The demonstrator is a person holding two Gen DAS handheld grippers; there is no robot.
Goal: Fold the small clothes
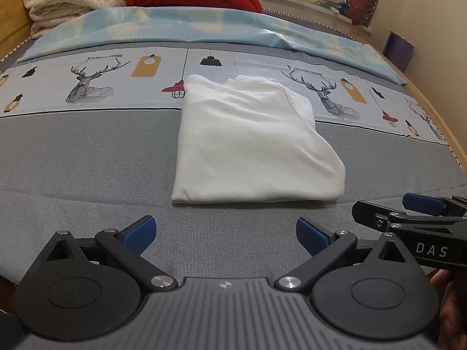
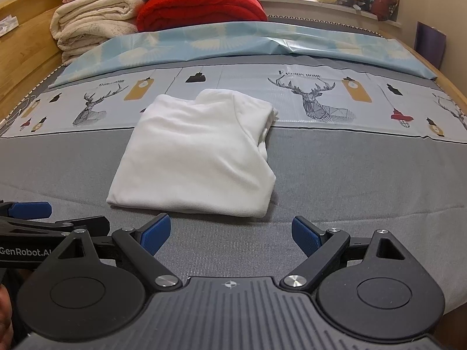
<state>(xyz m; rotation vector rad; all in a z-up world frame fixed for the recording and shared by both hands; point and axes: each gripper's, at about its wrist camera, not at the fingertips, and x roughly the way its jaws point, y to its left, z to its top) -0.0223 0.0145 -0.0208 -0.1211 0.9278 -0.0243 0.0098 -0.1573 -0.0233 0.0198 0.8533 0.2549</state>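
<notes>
Ahead, folded white garment [image 1: 251,143], left claw [image 1: 224,234] empty

A bare strip of grey bed cover [image 1: 87,175] is left along the near edge of the bed, between the two wide-set grippers and the folded white garment [image 1: 251,145]. Open cover is also seen to the left and right of the garment. The far edge is blocked by a blue patterned sheet [image 1: 175,26], and the far left corner by stacked cream blankets [image 2: 93,20] and a red quilt [image 2: 201,8].
</notes>
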